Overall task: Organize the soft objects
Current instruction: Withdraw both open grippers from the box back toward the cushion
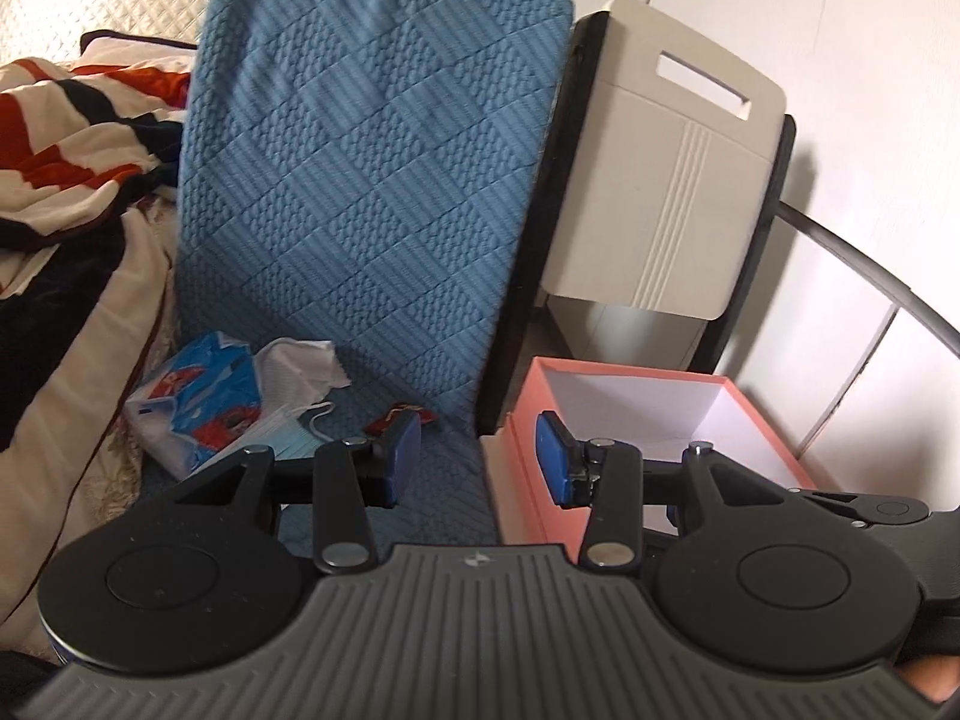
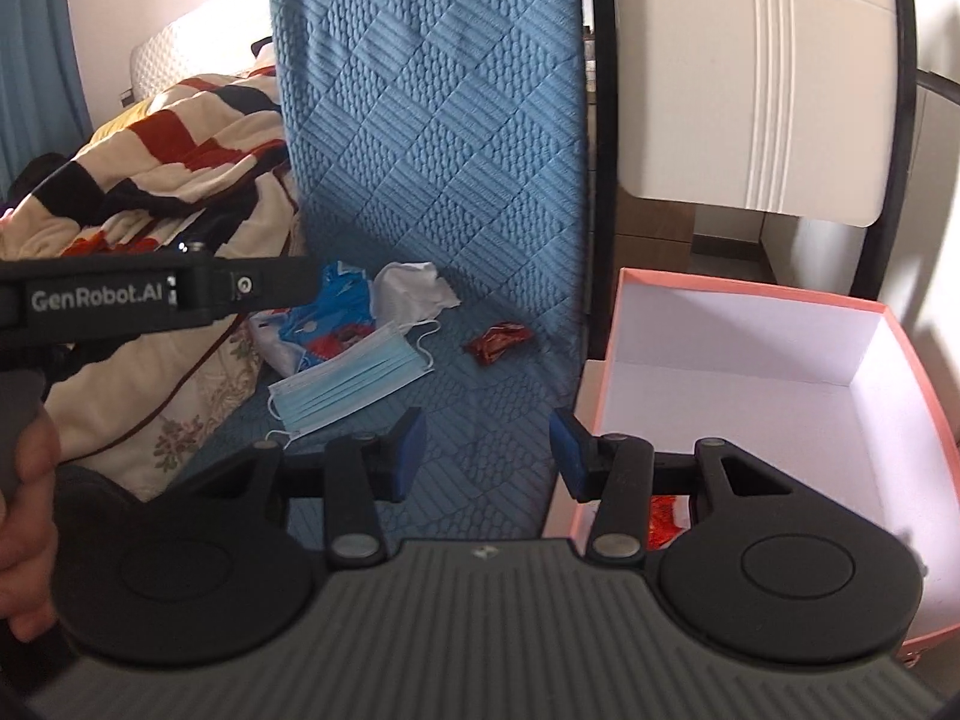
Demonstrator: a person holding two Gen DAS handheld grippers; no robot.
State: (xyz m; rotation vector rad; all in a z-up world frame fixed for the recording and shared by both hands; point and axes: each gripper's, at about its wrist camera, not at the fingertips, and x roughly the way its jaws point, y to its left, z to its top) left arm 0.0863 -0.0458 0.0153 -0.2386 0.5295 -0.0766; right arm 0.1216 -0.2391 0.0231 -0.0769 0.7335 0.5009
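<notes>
Jaws stand wide apart on both tools, and neither has hold of anything. Nearest in the left wrist view, the left gripper [image 1: 477, 456] hangs over the blue quilted seat cover [image 1: 372, 180], its right blue pad [image 1: 555, 459] in front of the pink box's near wall. In the right wrist view the right gripper [image 2: 487, 450] hovers over the same seat, its right finger reaching just over the left rim of the pink box [image 2: 918, 360]; the left gripper [image 2: 156, 294] crosses that view from the left edge as a black bar with white lettering.

The pink box [image 1: 780, 450] sits just right of the seat, open on top, white inside. Its floor is mostly bare; 1 small red item [image 2: 663, 519] shows in its near left corner, partly hidden behind the right tool's linkage, too covered to name.

On the seat, a little farther, lie the soft things: 1 light blue face mask [image 2: 354, 381] flat to the left, a red crumpled wrapper [image 2: 498, 342] nearer the box, then a blue and red printed bag [image 2: 327, 324] and a crumpled white cloth [image 2: 414, 291] touching each other at the foot of the backrest.

Left of the seat spreads a striped red, black and cream blanket [image 2: 180, 150]. Behind the box stands a cream plastic panel [image 1: 672, 168] with a handle slot, in a black frame.
</notes>
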